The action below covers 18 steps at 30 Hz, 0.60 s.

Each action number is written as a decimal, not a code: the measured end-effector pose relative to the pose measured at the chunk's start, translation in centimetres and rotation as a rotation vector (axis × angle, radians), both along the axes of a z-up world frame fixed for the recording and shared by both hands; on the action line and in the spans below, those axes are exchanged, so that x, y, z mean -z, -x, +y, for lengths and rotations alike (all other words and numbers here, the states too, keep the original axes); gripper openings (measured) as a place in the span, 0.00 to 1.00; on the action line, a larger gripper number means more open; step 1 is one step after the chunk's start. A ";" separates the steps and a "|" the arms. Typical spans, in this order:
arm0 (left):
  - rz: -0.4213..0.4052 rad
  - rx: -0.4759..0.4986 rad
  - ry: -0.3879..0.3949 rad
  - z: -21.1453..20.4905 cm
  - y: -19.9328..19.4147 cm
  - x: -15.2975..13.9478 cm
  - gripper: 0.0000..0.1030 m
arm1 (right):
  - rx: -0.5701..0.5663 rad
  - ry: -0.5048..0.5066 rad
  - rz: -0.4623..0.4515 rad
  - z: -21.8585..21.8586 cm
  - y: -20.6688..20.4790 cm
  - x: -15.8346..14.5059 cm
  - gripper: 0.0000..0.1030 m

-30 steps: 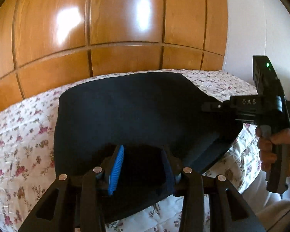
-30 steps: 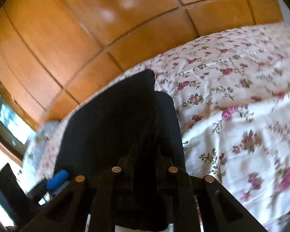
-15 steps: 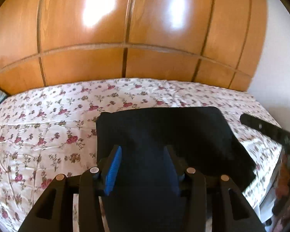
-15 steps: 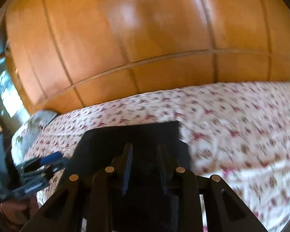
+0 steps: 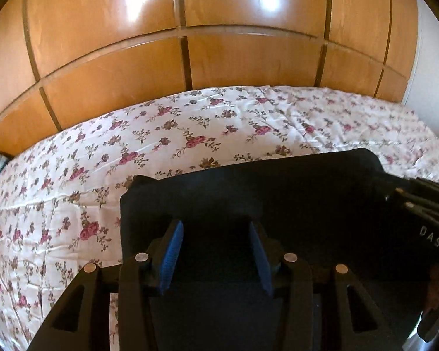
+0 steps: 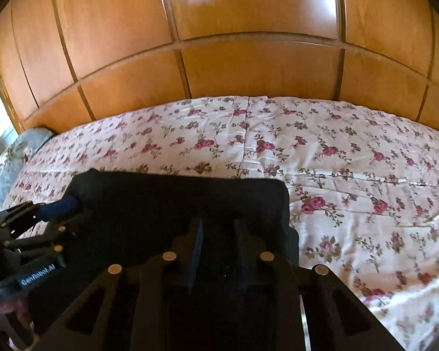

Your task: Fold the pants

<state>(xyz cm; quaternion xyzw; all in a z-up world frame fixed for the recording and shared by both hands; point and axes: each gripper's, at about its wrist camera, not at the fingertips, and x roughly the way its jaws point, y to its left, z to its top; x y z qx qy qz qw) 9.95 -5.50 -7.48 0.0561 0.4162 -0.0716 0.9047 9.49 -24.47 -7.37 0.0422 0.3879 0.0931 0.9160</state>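
The dark pants [image 5: 278, 199] are lying folded on the bed [image 5: 190, 134], near its front edge. The left tongs [image 5: 216, 251] are sitting spread over the cloth at the left end, pads clear of it. The right tongs [image 6: 216, 248] are closing on the cloth at the right end, not yet visibly pinching.

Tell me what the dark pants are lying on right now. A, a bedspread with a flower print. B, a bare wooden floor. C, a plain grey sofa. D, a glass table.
A: the dark pants lie on a white bedspread printed with pink flowers, in front of wooden panels.
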 end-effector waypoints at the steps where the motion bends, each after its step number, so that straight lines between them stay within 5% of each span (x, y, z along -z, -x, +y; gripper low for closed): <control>1: 0.001 -0.002 0.000 0.0 -0.1 0.1 0.46 | 0.006 -0.015 -0.005 -0.1 -0.2 0.2 0.18; 5: -0.005 -0.013 0.031 0.4 -0.2 0.4 0.46 | 0.026 -0.062 -0.021 -0.6 -0.6 0.8 0.15; 18: -0.024 0.003 0.077 1.3 1.1 0.2 0.46 | 0.013 0.022 -0.064 0.4 1.4 0.3 0.15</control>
